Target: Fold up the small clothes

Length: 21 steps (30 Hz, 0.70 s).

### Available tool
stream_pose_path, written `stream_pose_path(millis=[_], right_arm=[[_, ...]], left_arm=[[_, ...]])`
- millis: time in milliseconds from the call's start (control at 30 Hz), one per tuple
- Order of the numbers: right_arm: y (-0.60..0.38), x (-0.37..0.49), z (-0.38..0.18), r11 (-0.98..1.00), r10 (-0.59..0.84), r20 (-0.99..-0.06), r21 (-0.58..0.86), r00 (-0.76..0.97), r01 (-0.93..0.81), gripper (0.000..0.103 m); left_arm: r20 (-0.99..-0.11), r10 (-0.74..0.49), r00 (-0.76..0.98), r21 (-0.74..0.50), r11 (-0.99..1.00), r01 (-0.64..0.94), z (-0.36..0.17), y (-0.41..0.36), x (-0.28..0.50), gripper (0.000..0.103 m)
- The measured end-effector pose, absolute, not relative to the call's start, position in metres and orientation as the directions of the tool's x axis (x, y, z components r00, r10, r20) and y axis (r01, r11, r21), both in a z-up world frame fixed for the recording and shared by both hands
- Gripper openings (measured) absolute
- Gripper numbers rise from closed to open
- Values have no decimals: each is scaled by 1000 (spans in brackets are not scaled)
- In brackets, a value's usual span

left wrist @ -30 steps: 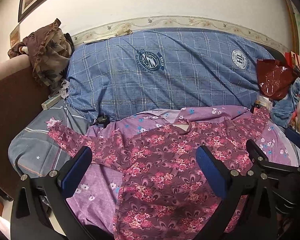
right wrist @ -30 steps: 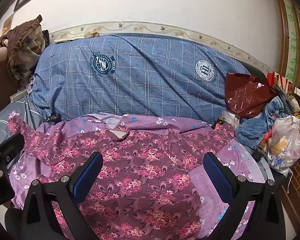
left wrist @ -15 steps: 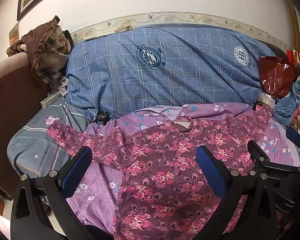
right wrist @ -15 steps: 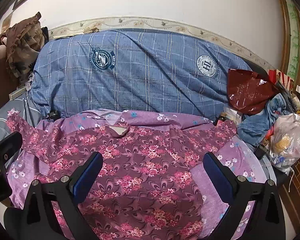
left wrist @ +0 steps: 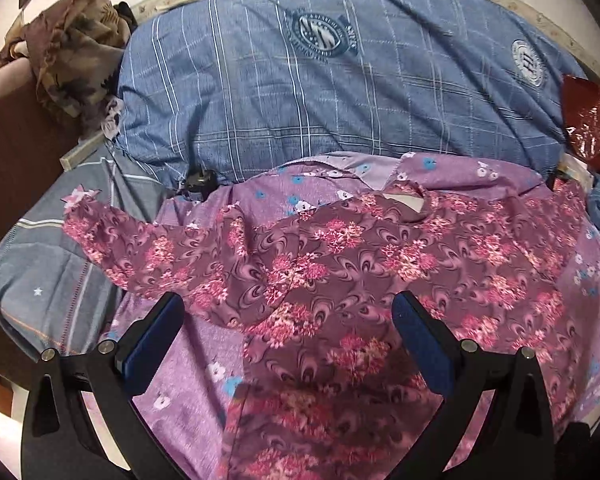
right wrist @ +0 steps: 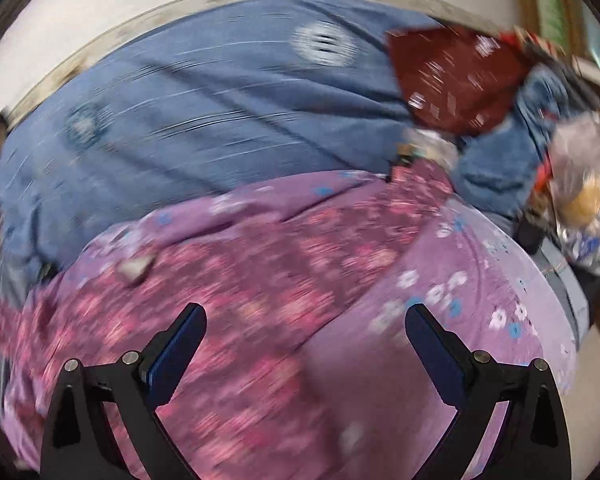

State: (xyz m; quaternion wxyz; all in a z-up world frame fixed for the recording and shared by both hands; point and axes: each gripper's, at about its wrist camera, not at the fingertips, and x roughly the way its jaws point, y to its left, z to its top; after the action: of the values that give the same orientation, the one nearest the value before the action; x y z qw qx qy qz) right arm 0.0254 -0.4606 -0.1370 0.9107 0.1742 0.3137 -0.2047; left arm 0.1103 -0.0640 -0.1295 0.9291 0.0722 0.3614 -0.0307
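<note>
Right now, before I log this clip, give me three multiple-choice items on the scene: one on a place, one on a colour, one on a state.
1. The floral shirt lies on:
A. the purple flowered sheet
B. the red plastic bag
C. bare floor

2. The plaid quilt behind the shirt is:
A. green
B. blue
C. yellow

3. The left gripper and right gripper are:
A. both shut on cloth
B. one open, one shut
C. both open

Key: 1 A, sheet shows around the shirt; 2 B, blue with pale lines; 3 C, fingers spread wide, holding nothing.
</note>
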Motion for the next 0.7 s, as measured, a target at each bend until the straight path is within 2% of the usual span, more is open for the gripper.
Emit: stream_pose_path(millis=[33,100,200,300,400,533,633,700], right_arm=[[-488,30,-144,839,-229,-643,251,731,483,92],[-546,38,-161,772,-139,-631,413,763,482,70],[-613,53,-184,645,-104,-618,554,779,526,63],[-659,76,-204,552,-41,-597,654,801,516,57],[-684,96,-217,509,-39,-609,670,792,540,54],[-717,114,-224,453,-137,-642,636,754,624,52],[-745,120,-230,393,-200,-665,618,719,681,55],[-757,129,-238,378,-183,-674,623,715,684,55]], left_arm=[[-676,-5,737,111,988,109,-133,-66,116,103],[-676,-8,737,107,988,109,-139,-69,126,103],[-680,-4,733,108,988,106,-149,-75,141,103],[-690,8,724,109,990,93,-157,-79,156,103],[-700,13,714,104,991,83,-162,-83,168,103],[-696,22,717,118,989,84,-164,-91,176,103],[-696,29,717,132,987,88,-166,-99,181,103],[-700,29,714,132,987,89,-168,-104,185,103]])
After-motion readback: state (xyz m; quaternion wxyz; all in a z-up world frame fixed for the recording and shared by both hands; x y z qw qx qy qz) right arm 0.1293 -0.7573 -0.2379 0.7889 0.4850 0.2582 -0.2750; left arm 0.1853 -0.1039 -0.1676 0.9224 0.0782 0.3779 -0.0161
